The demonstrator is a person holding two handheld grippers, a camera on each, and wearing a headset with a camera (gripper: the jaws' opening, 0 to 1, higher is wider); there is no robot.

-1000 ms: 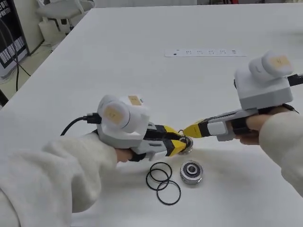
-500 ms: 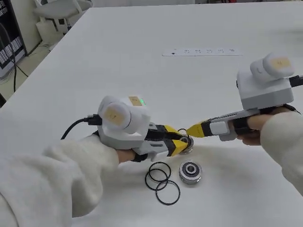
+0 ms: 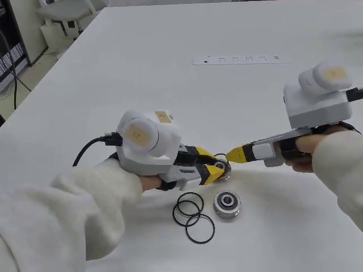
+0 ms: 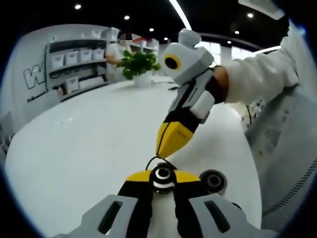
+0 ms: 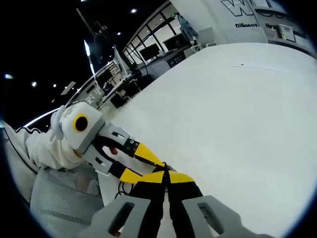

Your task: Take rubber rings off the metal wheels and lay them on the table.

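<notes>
My left gripper (image 3: 214,169) is shut on a small metal wheel (image 3: 222,169), which sits between its yellow jaws in the left gripper view (image 4: 163,177). My right gripper (image 3: 229,154) comes in from the right, its yellow tips shut on a thin black rubber ring (image 4: 156,161) that is stretched off that wheel. In the right gripper view my right gripper (image 5: 167,173) shows closed jaws, with the left gripper's yellow jaw (image 5: 143,154) just beyond. A second metal wheel (image 3: 227,204) lies on the table beside three loose black rings (image 3: 193,215).
The white table (image 3: 170,85) stretches far ahead, with a white power strip (image 3: 241,59) lying flat on it. A black cable (image 3: 91,148) trails from the left gripper. A chair (image 3: 62,10) stands past the table's far left corner.
My right gripper has drawn slightly to the right, away from the held wheel, pulling the ring with it. The left gripper holds the wheel in place.
</notes>
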